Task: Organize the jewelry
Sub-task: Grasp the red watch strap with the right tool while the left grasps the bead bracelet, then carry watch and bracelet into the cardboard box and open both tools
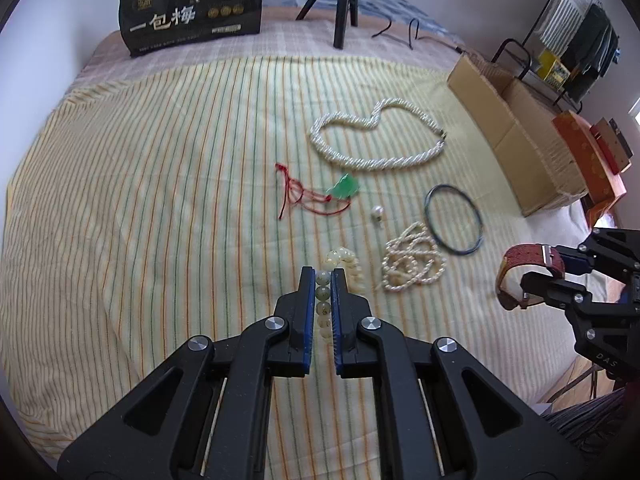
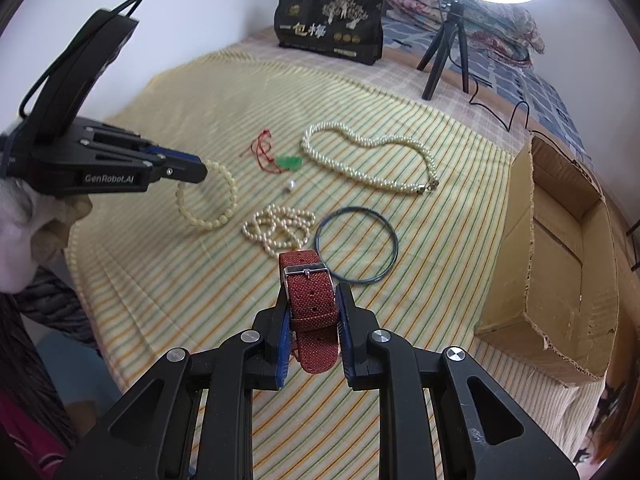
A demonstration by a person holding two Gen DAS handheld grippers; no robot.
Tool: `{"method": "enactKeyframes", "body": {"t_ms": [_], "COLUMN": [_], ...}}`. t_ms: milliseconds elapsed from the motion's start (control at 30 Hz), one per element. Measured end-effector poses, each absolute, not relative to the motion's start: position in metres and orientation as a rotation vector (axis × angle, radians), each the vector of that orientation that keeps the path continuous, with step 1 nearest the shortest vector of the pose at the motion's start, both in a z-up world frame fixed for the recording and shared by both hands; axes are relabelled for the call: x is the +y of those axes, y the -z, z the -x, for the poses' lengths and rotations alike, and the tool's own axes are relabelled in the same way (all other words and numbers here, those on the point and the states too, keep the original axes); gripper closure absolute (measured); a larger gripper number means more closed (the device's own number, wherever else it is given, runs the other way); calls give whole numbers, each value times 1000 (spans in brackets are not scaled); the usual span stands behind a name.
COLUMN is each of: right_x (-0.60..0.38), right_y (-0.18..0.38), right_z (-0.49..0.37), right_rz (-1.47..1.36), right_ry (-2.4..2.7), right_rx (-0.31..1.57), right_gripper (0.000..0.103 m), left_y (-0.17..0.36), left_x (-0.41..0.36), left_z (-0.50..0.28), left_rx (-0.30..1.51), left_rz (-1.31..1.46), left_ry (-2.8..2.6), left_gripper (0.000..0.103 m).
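My left gripper (image 1: 323, 274) is shut on a pale bead bracelet (image 1: 323, 300), which also shows in the right wrist view (image 2: 224, 212) hanging from the left gripper (image 2: 202, 172) with its lower part on the cloth. My right gripper (image 2: 312, 292) is shut on a red woven watch strap (image 2: 310, 296), held above the cloth; the right gripper (image 1: 556, 276) with the strap (image 1: 528, 258) also shows in the left wrist view. On the striped cloth lie a twisted pearl necklace (image 1: 376, 136), a green pendant on red cord (image 1: 344, 188), a single pearl (image 1: 377, 212), a small pearl strand heap (image 1: 412, 260) and a dark thin bangle (image 1: 454, 220).
An open cardboard box (image 2: 560, 256) stands at the cloth's right edge. A black printed bag (image 2: 328, 28) and a ring-light tripod (image 2: 444, 52) stand at the far side. A cable (image 2: 516, 116) trails toward the box.
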State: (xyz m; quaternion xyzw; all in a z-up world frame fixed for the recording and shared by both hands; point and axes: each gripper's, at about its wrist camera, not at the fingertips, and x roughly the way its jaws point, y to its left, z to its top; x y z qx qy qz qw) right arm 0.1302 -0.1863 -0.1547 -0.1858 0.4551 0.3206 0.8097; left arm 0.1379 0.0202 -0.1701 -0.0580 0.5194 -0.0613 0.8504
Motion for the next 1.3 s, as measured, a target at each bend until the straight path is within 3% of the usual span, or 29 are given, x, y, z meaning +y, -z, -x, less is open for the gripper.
{"method": "enactKeyframes", "body": {"t_ms": [667,1300], "right_x": [-244,-327], "right_y": [115,101], "right_z": [-166,-213], "right_rz": [252,174], "right_ry": [-527,-306], "right_rx": [877,856], "right_gripper": [85,85], "left_y": [112,73], "left_x": [3,-97], "left_z": [-135,-161], "left_rx": [955,861], "left_rz": [167,122], "left_ry": [194,363], "left_gripper": [98,98]}}
